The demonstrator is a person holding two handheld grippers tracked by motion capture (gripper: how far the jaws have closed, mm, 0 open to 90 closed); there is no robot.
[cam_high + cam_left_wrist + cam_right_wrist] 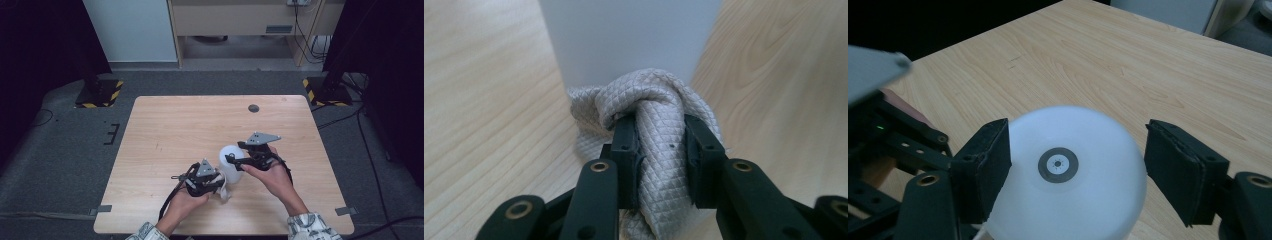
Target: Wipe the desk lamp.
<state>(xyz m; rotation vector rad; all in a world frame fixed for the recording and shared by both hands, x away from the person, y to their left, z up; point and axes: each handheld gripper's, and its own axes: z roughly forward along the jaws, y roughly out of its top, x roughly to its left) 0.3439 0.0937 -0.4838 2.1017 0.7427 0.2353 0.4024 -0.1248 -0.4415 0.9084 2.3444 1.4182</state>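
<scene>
A white round bottle (231,159) stands upright on the wooden table (180,125), near the front middle. My right gripper (236,156) reaches it from the right. In the right gripper view the bottle's top (1063,185), with a dark ring at its centre, sits between the two pads (990,165), which meet its sides. My left gripper (219,184) is shut on a bunched pale quilted cloth (659,145). The cloth (226,192) lies against the foot of the bottle (629,40).
A small dark disc (253,108) is set into the table near its far edge. Two black stands with yellow-striped bases (97,94) (325,90) sit on the floor beyond the far corners. Cables trail on the floor at the right.
</scene>
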